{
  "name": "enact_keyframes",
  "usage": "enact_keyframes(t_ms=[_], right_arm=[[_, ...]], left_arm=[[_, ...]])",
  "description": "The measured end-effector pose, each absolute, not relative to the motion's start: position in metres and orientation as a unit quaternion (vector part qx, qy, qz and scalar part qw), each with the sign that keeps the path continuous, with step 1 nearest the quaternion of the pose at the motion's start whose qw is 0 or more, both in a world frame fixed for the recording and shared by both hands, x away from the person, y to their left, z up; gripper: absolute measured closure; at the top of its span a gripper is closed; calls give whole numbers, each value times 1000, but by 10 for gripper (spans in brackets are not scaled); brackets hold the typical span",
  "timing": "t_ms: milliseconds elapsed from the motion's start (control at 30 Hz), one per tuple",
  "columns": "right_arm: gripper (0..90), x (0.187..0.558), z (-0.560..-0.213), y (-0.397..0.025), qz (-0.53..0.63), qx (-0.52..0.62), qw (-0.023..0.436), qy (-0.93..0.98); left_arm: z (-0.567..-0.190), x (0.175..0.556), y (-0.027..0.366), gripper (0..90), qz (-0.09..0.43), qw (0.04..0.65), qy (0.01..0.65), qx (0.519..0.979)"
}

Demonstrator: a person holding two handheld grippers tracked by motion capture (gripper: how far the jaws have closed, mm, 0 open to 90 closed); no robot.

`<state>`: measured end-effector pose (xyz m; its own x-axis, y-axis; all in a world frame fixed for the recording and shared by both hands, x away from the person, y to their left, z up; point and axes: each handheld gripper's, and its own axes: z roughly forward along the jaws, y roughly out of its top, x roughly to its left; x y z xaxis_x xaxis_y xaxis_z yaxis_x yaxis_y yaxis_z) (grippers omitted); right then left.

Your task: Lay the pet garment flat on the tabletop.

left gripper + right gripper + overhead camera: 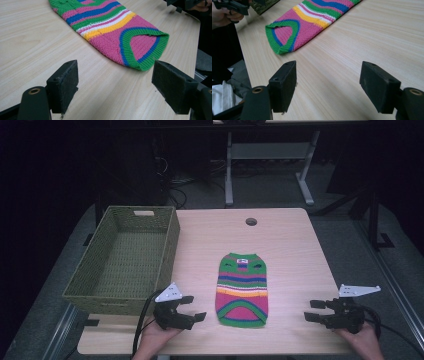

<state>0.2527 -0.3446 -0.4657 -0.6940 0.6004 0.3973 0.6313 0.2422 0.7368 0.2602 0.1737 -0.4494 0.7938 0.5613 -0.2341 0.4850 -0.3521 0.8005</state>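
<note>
Grippers, left (192, 307) and right (316, 310), rested jaws apart on the tabletop (290, 255), flanking a striped knitted pet sweater (242, 290).

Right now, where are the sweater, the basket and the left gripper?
sweater (243, 290): high view, on its striped middle.
basket (84, 298): high view, on its near wall.
left gripper (193, 307): high view, midway between its open fingertips.

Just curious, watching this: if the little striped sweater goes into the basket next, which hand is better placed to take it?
Probably the left gripper: it sits open nearer the striped sweater and beside the basket. The right gripper, also open, sits farther away.
</note>
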Motion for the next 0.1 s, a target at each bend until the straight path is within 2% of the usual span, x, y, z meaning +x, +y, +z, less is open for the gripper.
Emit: enact_keyframes(t_ms=[100], right_arm=[[275, 248, -465, -342, -473, -389, 12, -791]], left_arm=[[-448, 258, 174, 206, 49, 477, 317, 818]])
